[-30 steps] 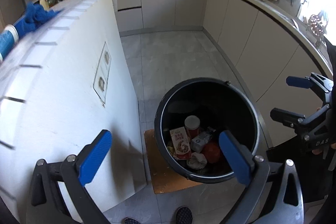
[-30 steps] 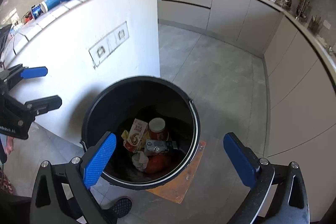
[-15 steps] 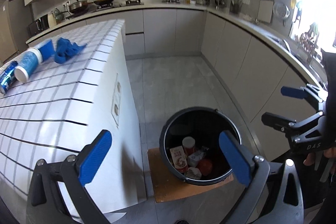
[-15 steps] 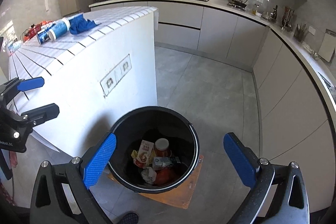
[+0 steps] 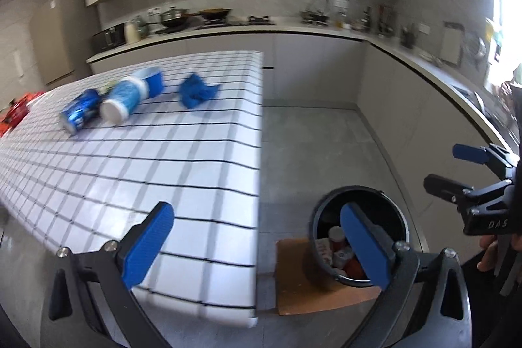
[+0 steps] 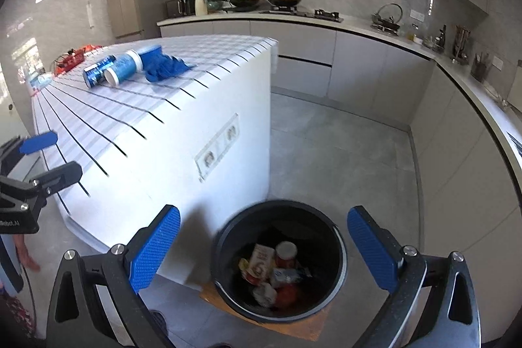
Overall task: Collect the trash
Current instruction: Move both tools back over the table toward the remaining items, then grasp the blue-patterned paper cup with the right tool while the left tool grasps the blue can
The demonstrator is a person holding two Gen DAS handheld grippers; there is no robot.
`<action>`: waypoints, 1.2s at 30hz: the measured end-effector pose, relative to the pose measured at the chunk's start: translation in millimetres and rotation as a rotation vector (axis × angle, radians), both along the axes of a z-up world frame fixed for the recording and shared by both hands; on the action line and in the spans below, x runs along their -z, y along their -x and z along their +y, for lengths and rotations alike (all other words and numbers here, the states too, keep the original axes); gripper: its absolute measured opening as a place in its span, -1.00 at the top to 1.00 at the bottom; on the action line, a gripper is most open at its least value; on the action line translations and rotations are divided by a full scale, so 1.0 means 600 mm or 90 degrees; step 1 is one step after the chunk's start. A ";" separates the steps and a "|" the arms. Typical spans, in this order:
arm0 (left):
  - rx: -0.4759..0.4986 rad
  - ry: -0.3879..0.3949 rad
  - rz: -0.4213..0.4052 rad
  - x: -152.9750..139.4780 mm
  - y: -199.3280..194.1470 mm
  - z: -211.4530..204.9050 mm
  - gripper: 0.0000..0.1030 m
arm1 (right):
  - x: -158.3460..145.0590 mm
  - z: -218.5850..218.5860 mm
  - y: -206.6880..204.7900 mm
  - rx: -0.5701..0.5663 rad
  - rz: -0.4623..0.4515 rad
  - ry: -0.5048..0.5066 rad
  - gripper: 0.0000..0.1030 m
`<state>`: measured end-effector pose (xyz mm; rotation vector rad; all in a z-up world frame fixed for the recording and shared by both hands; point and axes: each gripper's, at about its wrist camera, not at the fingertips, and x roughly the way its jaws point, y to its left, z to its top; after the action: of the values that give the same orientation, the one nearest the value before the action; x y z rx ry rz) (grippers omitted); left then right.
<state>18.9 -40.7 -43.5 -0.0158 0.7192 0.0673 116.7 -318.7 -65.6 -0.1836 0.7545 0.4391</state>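
On the tiled tabletop (image 5: 169, 158), a blue can (image 5: 80, 114) and a white-capped canister (image 5: 125, 100) lay on their sides, long axes parallel, ends toward the camera, a blue cloth (image 5: 197, 92) beside them. Left gripper (image 5: 257, 245) and right gripper (image 6: 262, 250) jaws stood wide, empty. The bin (image 6: 336, 237) sat on the floor.

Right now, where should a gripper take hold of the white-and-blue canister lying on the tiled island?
Grip the white-and-blue canister across its round body, coming from above, probably. It lies on its side between the blue can and blue cloth, so its ends are crowded.
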 end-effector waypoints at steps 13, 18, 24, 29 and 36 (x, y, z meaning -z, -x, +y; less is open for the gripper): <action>-0.128 -0.021 -0.017 -0.035 0.037 0.169 -0.99 | -0.043 0.152 -0.022 -0.030 0.005 0.000 -1.00; -0.156 -0.010 -0.028 -0.043 0.039 0.234 -0.99 | -0.063 0.208 -0.028 -0.034 -0.003 -0.014 -1.00; -0.165 0.000 -0.022 -0.041 0.019 0.328 -0.99 | -0.084 0.296 -0.045 -0.028 -0.003 -0.038 -1.00; -0.169 -0.003 -0.035 -0.044 -0.015 0.419 -0.90 | -0.097 0.391 -0.068 -0.022 -0.012 -0.052 -0.99; -0.151 0.012 -0.034 -0.040 -0.075 0.513 -0.70 | -0.100 0.511 -0.105 -0.039 -0.002 -0.079 -0.64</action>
<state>63.8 266.9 -19.8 -0.1214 0.6627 0.2865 180.0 -12.1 -5.4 -0.0906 0.7182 0.5426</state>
